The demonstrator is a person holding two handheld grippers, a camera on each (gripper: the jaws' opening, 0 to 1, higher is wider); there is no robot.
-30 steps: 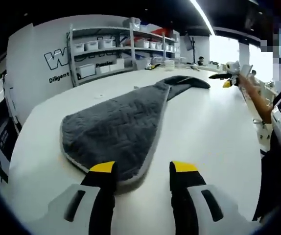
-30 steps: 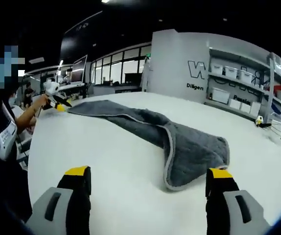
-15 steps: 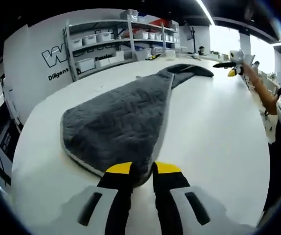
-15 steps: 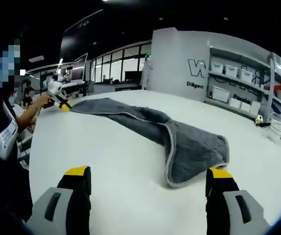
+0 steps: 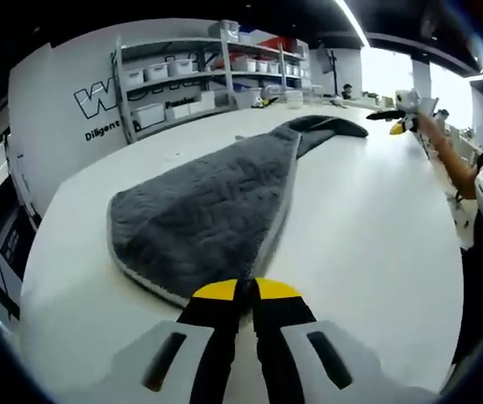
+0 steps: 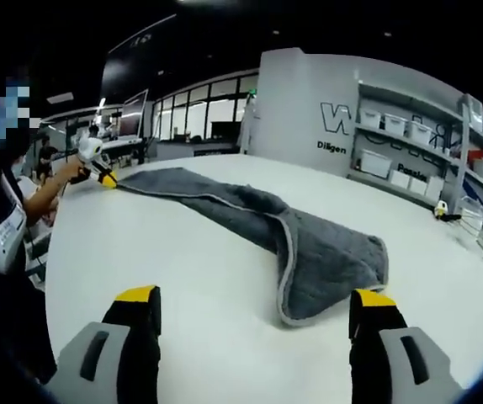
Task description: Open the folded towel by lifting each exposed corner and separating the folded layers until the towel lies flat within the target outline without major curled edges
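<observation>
A grey quilted towel (image 5: 216,210) is laid lengthwise on a broad white table (image 5: 368,227), folded over on itself so that a pale stitched hem (image 6: 285,278) runs along the doubled edge and curves round one rounded end. The fabric looks thick, soft and limp, with a stitched pattern on its face; it is judged likely to drape and sag when lifted rather than hold any shape, and to be light enough for a pinch at the hem. The bound edge and the corners are judged the firmest places to be gripped, since the layers can be parted there. In the left gripper view, the left gripper (image 5: 245,289) is seen with its yellow-tipped jaws brought together on the near end of the towel, the hem caught between them. In the right gripper view, the right gripper (image 6: 254,303) is held with its jaws spread wide and nothing between them, near the towel's other rounded end but apart from it. Beyond the table, grey shelving (image 5: 199,76) stocked with white bins is set against a white wall.
</observation>
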